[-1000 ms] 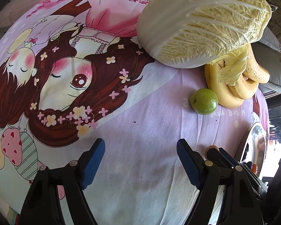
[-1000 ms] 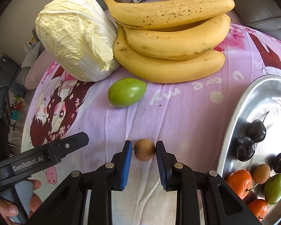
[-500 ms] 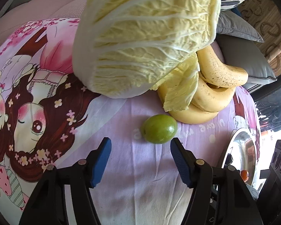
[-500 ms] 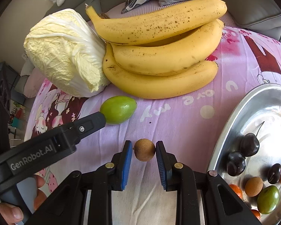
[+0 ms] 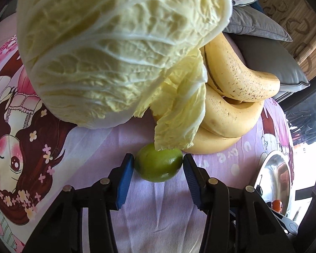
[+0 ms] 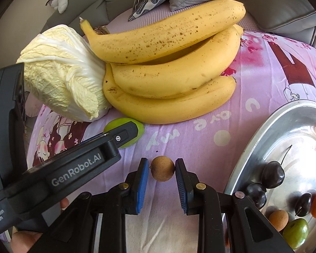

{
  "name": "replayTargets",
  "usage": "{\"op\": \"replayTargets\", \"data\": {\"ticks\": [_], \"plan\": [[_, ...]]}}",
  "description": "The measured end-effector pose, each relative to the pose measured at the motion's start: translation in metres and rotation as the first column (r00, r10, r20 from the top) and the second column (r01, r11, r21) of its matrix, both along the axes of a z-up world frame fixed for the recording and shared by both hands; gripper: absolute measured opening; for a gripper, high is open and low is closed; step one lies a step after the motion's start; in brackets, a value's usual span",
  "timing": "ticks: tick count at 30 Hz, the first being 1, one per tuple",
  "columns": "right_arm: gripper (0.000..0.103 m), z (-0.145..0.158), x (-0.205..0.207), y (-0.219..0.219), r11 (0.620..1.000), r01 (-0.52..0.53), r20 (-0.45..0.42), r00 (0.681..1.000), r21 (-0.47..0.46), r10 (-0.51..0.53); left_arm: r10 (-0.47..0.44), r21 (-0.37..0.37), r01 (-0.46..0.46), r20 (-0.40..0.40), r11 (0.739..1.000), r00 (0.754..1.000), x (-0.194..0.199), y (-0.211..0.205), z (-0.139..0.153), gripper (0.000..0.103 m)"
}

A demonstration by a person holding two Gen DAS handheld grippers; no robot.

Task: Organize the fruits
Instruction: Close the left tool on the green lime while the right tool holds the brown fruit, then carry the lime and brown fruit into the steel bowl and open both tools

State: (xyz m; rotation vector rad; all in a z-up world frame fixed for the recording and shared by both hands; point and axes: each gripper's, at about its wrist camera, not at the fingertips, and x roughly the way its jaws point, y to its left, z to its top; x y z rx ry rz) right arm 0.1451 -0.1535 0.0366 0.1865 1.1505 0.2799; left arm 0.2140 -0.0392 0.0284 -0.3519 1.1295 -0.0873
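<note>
Pink cartoon-print cloth (image 6: 252, 130) carries, from left to right, a napa cabbage (image 5: 115, 48), the left gripper (image 5: 158, 164) reaching low and forward, clamped on a green fruit (image 5: 158, 165), bananas (image 6: 168, 73), the right gripper (image 6: 162, 168) pinching a brown longan (image 6: 162, 171), and a steel tray (image 6: 284, 130).

I'm working over a lilac bedsheet printed with a cartoon girl (image 6: 252, 113). On it lie a pale yellow crinkled napa cabbage (image 5: 115, 48), touching a bunch of three speckled yellow bananas (image 6: 170, 63), a small green round fruit (image 5: 159, 163) just before them, a small brown round fruit (image 6: 162, 171) and an oval shiny metal tray (image 6: 269, 139).
</note>
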Motion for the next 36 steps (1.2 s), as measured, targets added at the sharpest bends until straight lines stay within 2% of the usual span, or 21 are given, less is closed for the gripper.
{"op": "replayTargets", "data": {"ticks": [6,11,17,21,27,34,36], "plan": [[0.028,0.001,0.002,-0.008,1.000,0.013,-0.001,1.000,-0.002,-0.013,-0.013,-0.001,0.013,0.003,1.000,1.000,0.003,-0.002,-0.002,0.049],[0.028,0.015,-0.003,-0.015,1.000,0.015,0.015,1.000,-0.013,-0.015,-0.022,-0.002,0.022,-0.013,1.000,1.000,-0.004,-0.004,-0.004,0.048],[0.028,0.022,-0.013,-0.008,0.999,-0.005,0.031,1.000,-0.050,0.007,0.010,-0.071,-0.013,-0.037,0.997,0.999,-0.017,0.005,-0.005,0.048],[0.028,0.028,-0.023,-0.007,0.998,-0.010,0.041,0.999,-0.054,0.013,0.036,-0.084,-0.041,-0.055,0.996,0.998,-0.026,0.015,-0.003,0.048],[0.028,0.033,-0.044,-0.004,0.997,-0.019,0.044,0.999,-0.079,0.022,0.081,-0.119,-0.093,-0.103,0.989,0.991,-0.054,0.027,-0.002,0.048],[0.028,0.032,-0.067,-0.004,0.998,-0.001,0.031,1.000,-0.066,0.003,0.084,-0.130,-0.095,-0.083,0.987,0.993,-0.096,0.039,0.007,0.048],[0.028,0.032,-0.071,-0.005,0.998,0.008,0.026,1.000,-0.064,-0.006,0.079,-0.127,-0.087,-0.071,0.988,0.994,-0.112,0.048,0.019,0.048]]}}
